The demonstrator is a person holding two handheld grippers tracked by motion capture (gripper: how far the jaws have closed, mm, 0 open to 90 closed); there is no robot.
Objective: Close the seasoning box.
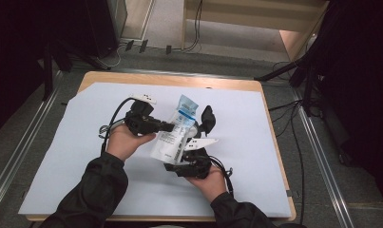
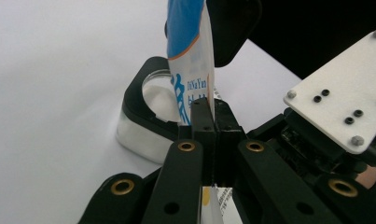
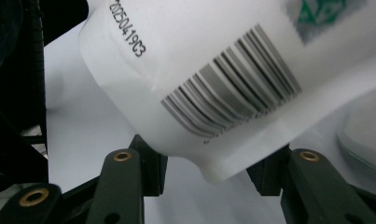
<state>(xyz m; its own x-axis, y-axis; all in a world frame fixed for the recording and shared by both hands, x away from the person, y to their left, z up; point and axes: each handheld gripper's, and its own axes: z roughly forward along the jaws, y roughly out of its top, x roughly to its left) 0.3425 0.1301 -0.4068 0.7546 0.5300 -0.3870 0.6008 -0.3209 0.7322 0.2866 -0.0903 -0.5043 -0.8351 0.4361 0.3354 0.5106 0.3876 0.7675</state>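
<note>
- Here, in the high view, a person is holding a white and blue pouch (image 1: 174,134) above the pale sheet (image 1: 75,156) that covers the table (image 1: 170,80), with one gripper on each side of it.
- The left gripper (image 1: 169,127) is reaching in from the left and pinching the pouch at its middle edge, while the right gripper (image 1: 189,142) is sitting under the lower end of the pouch, its pale plate (image 1: 202,142) facing up.
- In the left gripper view, the two black jaws are pressing tight together on the thin edge of the pouch (image 2: 191,70), which is standing up between them with its blue top above.
- Just behind those jaws, a round clear dish (image 2: 146,112) in a black holder is resting on the sheet, and the plate (image 2: 346,98) of the other gripper is showing at the right.
- In the right gripper view, the jaws are standing partly spread, one on each side of the bottom corner of the pouch (image 3: 209,79), whose barcode is facing the camera.
- Whether those pads are pressing on the pouch I cannot tell, since its bulge is covering them.
</note>
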